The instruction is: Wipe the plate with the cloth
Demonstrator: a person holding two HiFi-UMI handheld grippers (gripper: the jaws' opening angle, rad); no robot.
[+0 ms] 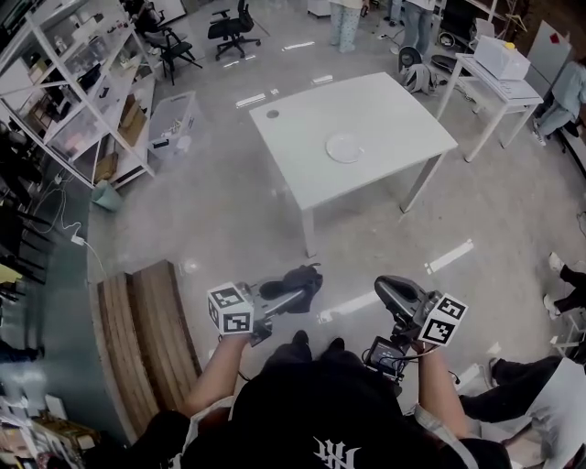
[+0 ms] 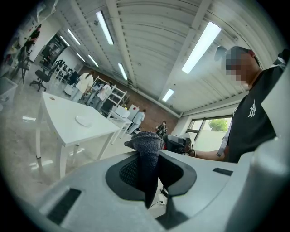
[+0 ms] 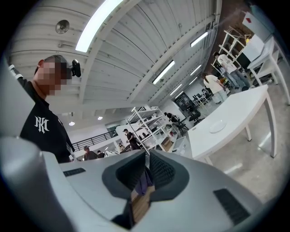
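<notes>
A round white plate (image 1: pixel 344 147) lies on a white table (image 1: pixel 293 128) a few steps ahead of me on the grey floor. My left gripper (image 1: pixel 306 276) is shut on a dark grey cloth (image 1: pixel 295 288), held low in front of my body. In the left gripper view the cloth (image 2: pixel 147 156) stands pinched between the jaws, with the plate (image 2: pixel 84 120) far off on the table (image 2: pixel 54 113). My right gripper (image 1: pixel 388 289) is shut with nothing in it. From the right gripper view the plate (image 3: pixel 217 126) is distant on the table (image 3: pixel 235 113).
Metal shelves (image 1: pixel 82 82) and a clear storage box (image 1: pixel 174 124) line the left. Office chairs (image 1: pixel 229 27) stand at the back. A second table (image 1: pixel 499 87) carries a white box at the right. A wooden pallet (image 1: pixel 146 339) lies at my left. People's legs (image 1: pixel 568 284) show at right.
</notes>
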